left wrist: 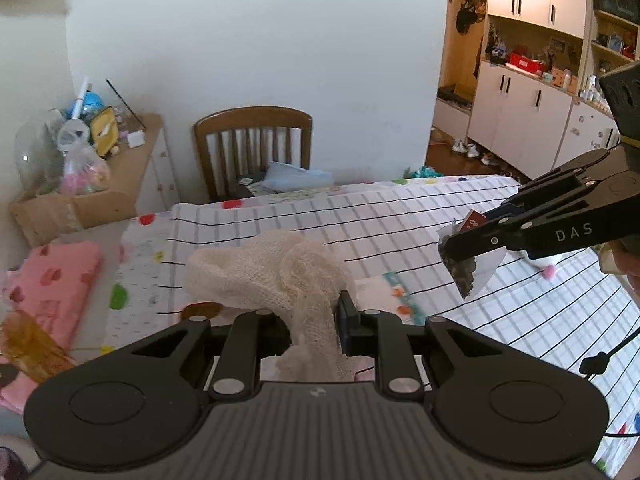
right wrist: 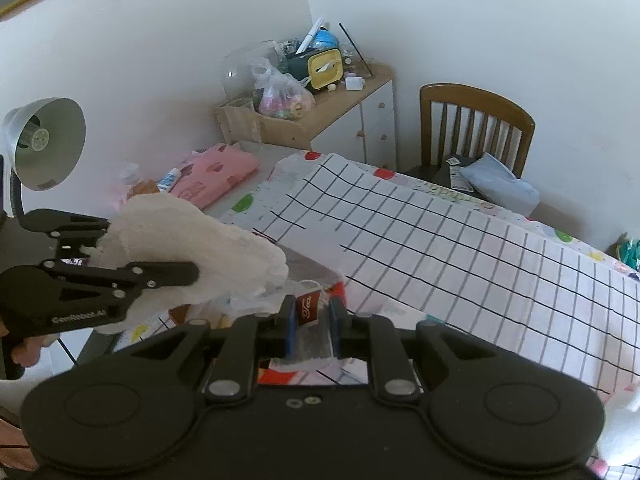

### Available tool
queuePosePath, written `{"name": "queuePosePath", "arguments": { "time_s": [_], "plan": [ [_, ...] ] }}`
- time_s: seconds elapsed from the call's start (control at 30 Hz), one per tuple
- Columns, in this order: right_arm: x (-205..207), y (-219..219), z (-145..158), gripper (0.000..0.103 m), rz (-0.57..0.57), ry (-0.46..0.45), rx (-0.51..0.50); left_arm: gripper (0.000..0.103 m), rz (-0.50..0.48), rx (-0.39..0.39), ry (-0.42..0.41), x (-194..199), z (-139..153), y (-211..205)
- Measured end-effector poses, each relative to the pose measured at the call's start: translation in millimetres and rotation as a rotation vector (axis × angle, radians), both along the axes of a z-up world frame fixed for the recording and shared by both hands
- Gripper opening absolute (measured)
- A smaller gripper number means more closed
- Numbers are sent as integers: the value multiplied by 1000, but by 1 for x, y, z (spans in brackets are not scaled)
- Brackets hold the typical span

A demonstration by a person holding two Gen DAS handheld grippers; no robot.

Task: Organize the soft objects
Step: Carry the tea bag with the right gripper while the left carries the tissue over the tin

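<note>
Transport step, by my reading: both grippers carry soft items clear of the table, neither yet set down.

Left gripper (left wrist: 312,320) narrowed tight on a cream gauze cloth (left wrist: 272,276). Cloth bunches up beyond the fingertips and trails back between the jaws toward the wrist. Nothing of it seems to touch the surface below.

Right gripper (right wrist: 313,320) narrowed on a clear tea bag sachet (right wrist: 310,340) with a red tag (right wrist: 307,310). From the left wrist view the sachet (left wrist: 468,268) hangs below the right gripper (left wrist: 460,248), dark leaves settled in its lower corner.

Pose: both grippers pitch downward over the checked cloth (right wrist: 460,248) covering the table (right wrist: 304,264). Left gripper sits just beside and to the left of the right one; cloth and sachet close, whether touching I cannot tell. A hand (right wrist: 24,350) shows at the left gripper's grip.

Ahead of the grippers: folded pink fabric (right wrist: 216,178) at the far left edge, wooden chair (right wrist: 476,128) beyond.

Next move, as judged: pick a resting place for each item, lower until the load meets the surface, then release. Limp cloth may snag on the pads; sachet is light and could cling or tip.
</note>
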State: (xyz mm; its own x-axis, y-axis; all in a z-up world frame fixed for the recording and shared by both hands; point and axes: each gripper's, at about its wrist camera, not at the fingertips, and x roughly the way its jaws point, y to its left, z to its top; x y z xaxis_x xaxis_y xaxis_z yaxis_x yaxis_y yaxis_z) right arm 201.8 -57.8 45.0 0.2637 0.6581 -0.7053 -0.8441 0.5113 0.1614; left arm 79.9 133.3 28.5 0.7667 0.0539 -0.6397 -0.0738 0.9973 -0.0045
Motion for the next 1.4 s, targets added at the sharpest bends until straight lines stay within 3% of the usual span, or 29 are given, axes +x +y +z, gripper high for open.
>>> {"name": "queuePosePath", "arguments": {
  "time_s": [0.3, 0.7, 1.0, 1.4],
  "plan": [
    [-12, 40, -10, 16, 8, 7, -16, 20, -18, -26, 60, -4, -14, 36],
    [10, 85, -45, 16, -59, 52, -25, 20, -68, -110, 124, 43, -67, 57],
    [24, 120, -79, 16, -90, 64, -61, 20, -29, -154, 166, 60, -105, 71],
    [32, 145, -122, 16, -113, 98, -145, 20, 41, -178, 167, 57, -125, 89]
  ]
}}
